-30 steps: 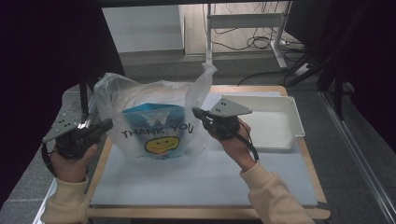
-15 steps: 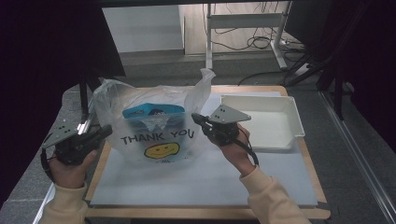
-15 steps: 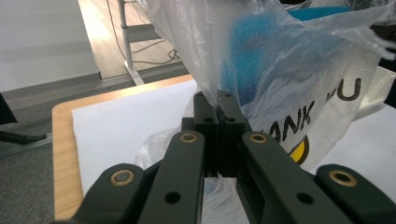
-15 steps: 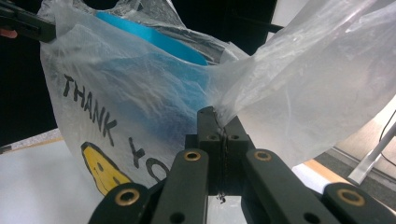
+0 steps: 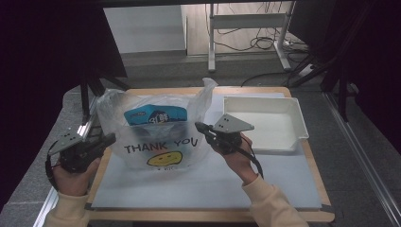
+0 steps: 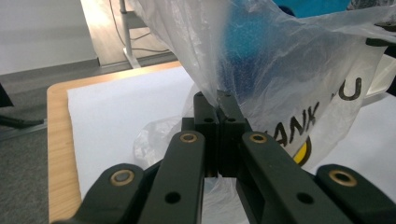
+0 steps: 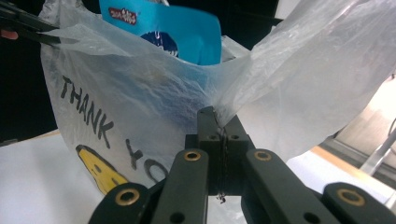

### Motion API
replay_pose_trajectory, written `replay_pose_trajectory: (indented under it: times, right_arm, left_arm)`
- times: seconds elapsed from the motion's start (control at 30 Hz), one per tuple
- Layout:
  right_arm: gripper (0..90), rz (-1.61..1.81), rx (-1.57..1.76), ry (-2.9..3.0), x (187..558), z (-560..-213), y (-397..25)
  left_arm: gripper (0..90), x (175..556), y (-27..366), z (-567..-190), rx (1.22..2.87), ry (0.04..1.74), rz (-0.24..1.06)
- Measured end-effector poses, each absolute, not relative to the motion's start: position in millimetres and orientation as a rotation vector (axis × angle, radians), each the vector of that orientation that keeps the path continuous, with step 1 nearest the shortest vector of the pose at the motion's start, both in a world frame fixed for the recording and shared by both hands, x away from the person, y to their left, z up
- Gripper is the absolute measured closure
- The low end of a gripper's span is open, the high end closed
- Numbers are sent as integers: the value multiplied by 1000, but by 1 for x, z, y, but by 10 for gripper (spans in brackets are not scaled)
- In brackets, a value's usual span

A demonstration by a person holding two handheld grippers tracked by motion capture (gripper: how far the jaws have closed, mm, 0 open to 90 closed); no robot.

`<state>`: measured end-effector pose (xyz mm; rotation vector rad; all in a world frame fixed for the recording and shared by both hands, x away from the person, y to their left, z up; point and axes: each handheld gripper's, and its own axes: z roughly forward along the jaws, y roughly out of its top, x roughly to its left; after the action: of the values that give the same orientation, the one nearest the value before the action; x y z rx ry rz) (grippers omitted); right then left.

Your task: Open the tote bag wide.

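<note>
Behind translucent plastic bag (image 5: pixel 156 137): lower part of blue packet (image 5: pixel 155 115), its small print too small to read. Bag lettering cut off at right edge of left hand-held gripper (image 6: pixel 218 100) view. Near desk (image 5: pixel 208 215) corners cropped by bottom edge.

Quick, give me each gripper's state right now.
Left gripper: closed, pinching the plastic bag at its edge.
Right gripper: closed on the same bag's other side.
</note>
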<state>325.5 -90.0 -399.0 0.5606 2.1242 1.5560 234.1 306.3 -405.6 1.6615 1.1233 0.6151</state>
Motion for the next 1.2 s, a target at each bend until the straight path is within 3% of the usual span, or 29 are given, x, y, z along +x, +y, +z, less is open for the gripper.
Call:
replay_pose_trajectory:
  times: [1.2]
  right_arm:
    - [887, 1480, 621, 2258, 333, -437, -83]
  left_arm:
    - [898, 239, 302, -437, 1733, 1191, 561]
